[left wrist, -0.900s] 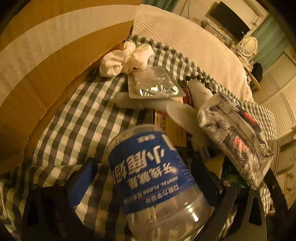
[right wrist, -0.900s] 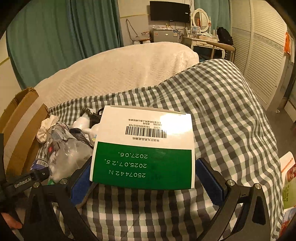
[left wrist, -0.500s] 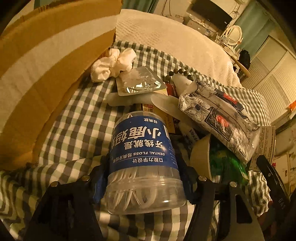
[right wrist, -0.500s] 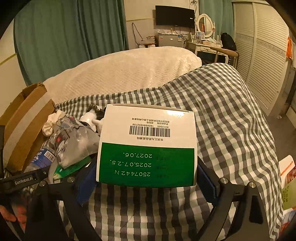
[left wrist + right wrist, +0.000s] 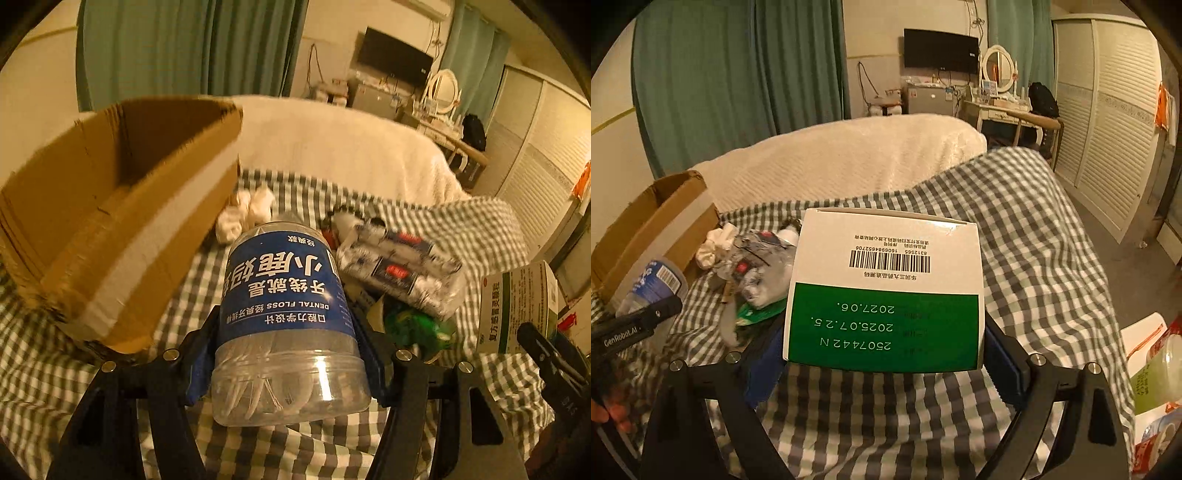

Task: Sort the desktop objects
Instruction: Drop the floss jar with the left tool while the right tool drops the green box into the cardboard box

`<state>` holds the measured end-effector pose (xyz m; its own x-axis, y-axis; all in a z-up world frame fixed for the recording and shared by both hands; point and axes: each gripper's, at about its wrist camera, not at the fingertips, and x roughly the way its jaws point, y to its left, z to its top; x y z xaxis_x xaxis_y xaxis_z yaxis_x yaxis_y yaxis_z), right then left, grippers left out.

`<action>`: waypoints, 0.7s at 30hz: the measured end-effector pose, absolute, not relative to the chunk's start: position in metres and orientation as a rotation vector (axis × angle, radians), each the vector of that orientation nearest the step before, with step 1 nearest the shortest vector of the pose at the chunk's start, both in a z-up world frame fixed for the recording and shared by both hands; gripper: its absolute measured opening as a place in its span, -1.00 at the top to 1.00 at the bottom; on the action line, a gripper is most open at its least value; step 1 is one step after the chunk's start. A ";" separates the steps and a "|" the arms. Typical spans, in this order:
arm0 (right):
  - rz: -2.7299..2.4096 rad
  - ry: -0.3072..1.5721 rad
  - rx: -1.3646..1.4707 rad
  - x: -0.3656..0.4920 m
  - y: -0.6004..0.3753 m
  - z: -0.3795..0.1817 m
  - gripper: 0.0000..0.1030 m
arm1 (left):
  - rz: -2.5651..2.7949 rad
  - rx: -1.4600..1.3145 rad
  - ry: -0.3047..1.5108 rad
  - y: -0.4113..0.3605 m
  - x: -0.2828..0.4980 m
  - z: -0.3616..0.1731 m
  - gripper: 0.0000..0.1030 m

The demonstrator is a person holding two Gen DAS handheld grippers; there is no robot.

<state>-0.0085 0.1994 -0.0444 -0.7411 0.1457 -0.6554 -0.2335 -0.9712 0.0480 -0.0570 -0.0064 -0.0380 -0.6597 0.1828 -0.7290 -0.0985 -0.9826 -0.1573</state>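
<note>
My left gripper (image 5: 288, 354) is shut on a clear dental floss jar (image 5: 284, 306) with a blue label, held above the checked cloth (image 5: 48, 369) beside an open cardboard box (image 5: 110, 206). The jar also shows in the right wrist view (image 5: 652, 284). My right gripper (image 5: 882, 350) is shut on a white and green medicine box (image 5: 886, 295), held above the checked cloth (image 5: 1034, 240). That box also shows in the left wrist view (image 5: 517, 302).
A pile lies on the cloth: a crumpled white tissue (image 5: 245, 214), a flower-print tissue pack (image 5: 399, 269), a green packet (image 5: 413, 325). The cardboard box (image 5: 653, 221) stands at the left. A white blanket (image 5: 849, 155) lies behind. Packets (image 5: 1156, 369) lie at the right edge.
My left gripper has closed on the jar, lifted it off the cloth and tilted up toward the cardboard box. My right gripper has risen a little with the medicine box.
</note>
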 end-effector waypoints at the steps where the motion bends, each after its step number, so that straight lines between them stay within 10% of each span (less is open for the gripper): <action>1: 2.757 0.194 -1.014 -0.007 0.198 -0.041 -0.79 | 2.731 -1.193 -0.155 -0.008 -0.055 -0.033 -0.29; 21: 3.200 0.233 -0.805 -0.041 0.104 0.096 -0.80 | 2.995 -0.757 -0.294 -0.141 -0.063 0.115 -0.29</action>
<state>-0.0414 0.1036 0.0961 -0.8685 -0.1942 -0.4560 0.1262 -0.9764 0.1755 -0.0633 -0.1415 0.1153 -0.8803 0.0828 -0.4671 0.0096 -0.9814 -0.1920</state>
